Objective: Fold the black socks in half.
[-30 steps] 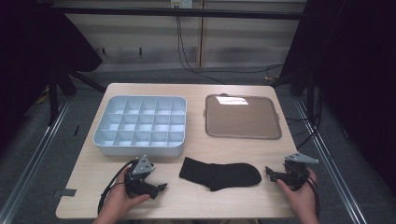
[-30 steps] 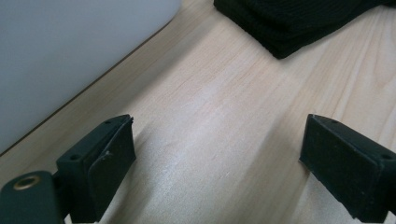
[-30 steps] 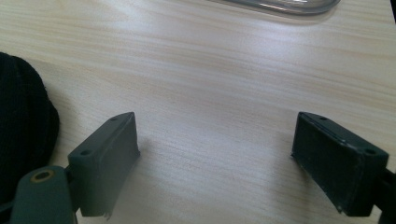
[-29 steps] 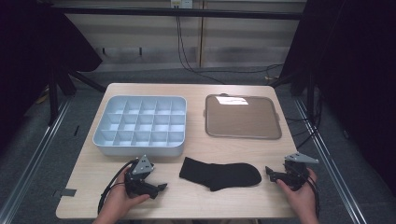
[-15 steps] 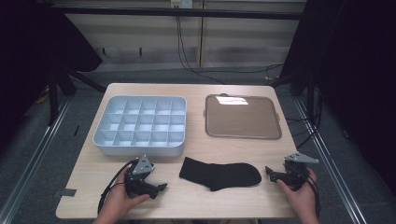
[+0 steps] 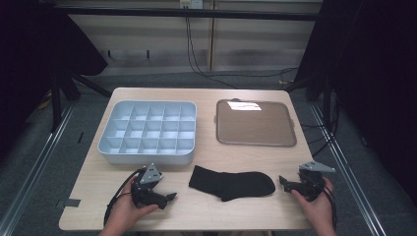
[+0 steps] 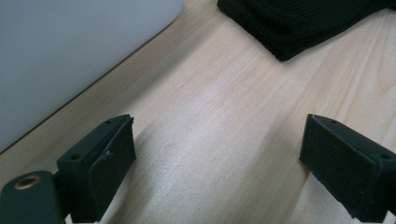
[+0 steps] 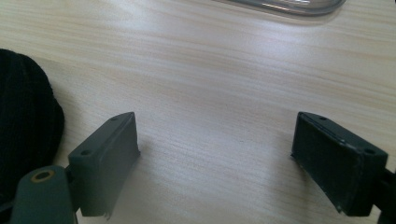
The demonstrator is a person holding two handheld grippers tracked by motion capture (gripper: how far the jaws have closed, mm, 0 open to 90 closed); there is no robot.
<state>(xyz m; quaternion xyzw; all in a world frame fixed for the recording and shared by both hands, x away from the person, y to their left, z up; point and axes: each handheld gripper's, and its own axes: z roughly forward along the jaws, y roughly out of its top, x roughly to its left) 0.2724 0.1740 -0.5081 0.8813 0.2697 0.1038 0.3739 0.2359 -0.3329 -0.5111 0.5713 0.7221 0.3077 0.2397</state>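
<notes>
Sock [image 6: 232, 184] flat between both grippers, left [image 6: 169, 197] and right [image 6: 282, 181] jaws spread, empty; pinch its ends low, lift evenly

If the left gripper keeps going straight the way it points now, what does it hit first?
Probably the black sock: the left gripper, jaws open over bare table, points at its near end. The grey compartment tray lies off to one side.

Pale wood table [image 6: 236, 101], grey floor [image 6: 44, 162], black curtains [image 6: 378, 73], dim bkgd.

Bare table [image 6: 196, 204] flanks the sock [image 6: 232, 184] — compartment box [image 6: 147, 132] and tray [image 6: 255, 123] block beyond.
</notes>
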